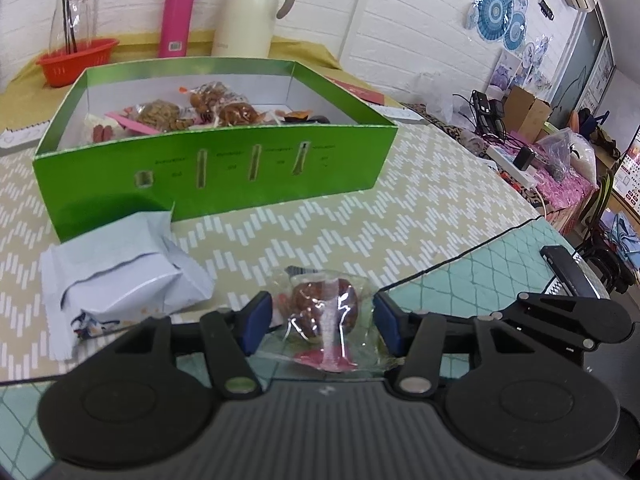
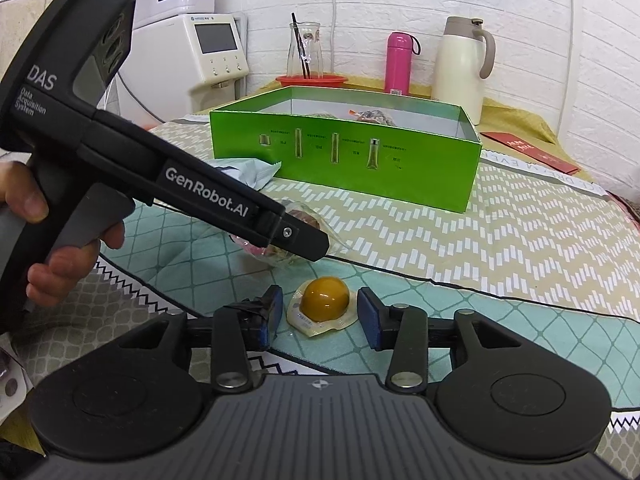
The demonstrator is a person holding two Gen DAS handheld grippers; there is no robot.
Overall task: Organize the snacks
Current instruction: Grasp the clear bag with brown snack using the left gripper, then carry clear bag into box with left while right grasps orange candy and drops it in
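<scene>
A clear packet with a brown snack (image 1: 324,312) lies on the table between the blue pads of my left gripper (image 1: 324,320). The pads meet its crinkled wrapper on both sides. From the right wrist view, the left gripper's near finger (image 2: 304,240) covers that packet (image 2: 296,218). A yellow jelly cup (image 2: 324,300) rests on the teal cloth between the pads of my right gripper (image 2: 318,312), with a small gap on each side. A pale blue pouch (image 1: 124,272) lies beside the green box (image 1: 208,168), which holds several wrapped snacks.
Behind the box (image 2: 348,160) stand a red basket (image 1: 76,60) with a glass jug, a pink flask (image 1: 176,20) and a cream thermos jug (image 1: 252,12). A black device (image 1: 560,268) lies near the table's right edge. A person's hand (image 2: 52,276) holds the left gripper.
</scene>
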